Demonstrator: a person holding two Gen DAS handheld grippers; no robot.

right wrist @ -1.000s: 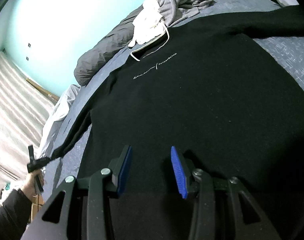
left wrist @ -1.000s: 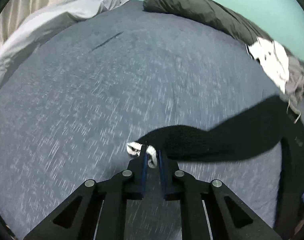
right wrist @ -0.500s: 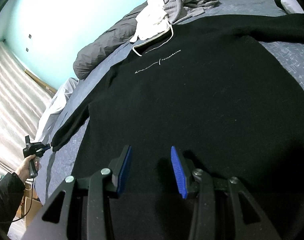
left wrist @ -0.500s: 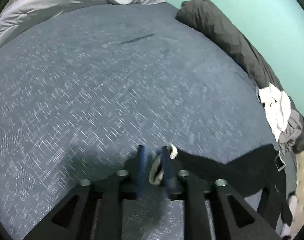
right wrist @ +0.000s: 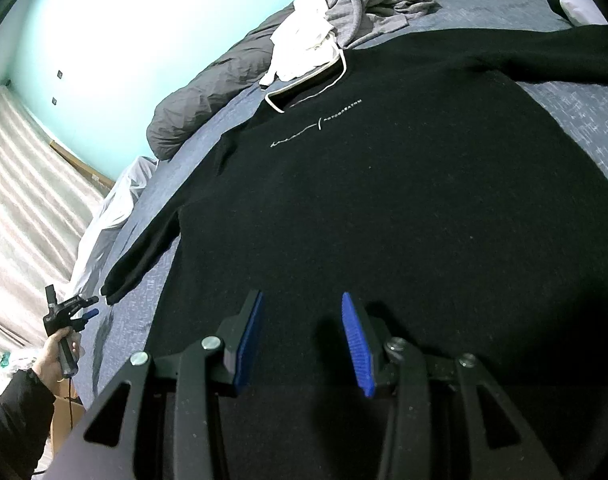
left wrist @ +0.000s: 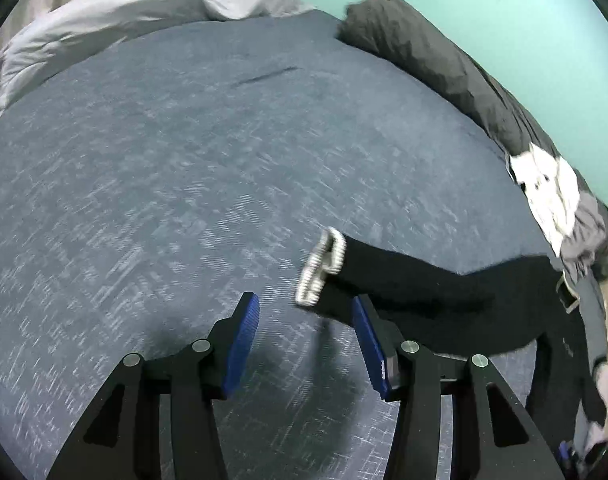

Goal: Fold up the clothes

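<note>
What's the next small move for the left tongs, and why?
Probably close back on the white ribbed cuff and carry that black sleeve across the black sweater's chest. The left tongs are opening with nothing between them, the sleeve lies outstretched on the blue bedspread, and nothing is folded.

The left wrist view looks forward and steeply down along the left gripper (left wrist: 305, 334) onto the blue bed (left wrist: 184, 168), close to the cover, facing the teal wall (left wrist: 483, 12) and the dark rolled duvet (left wrist: 431, 56). The right wrist view looks less steeply down along the right gripper (right wrist: 302, 338), low over the black sweater (right wrist: 403, 208), toward the same wall. Both views share the sweater's sleeve (left wrist: 415, 280), the duvet and the white garment (left wrist: 551, 196); the right view also takes in the left gripper, small at its left edge.
</note>
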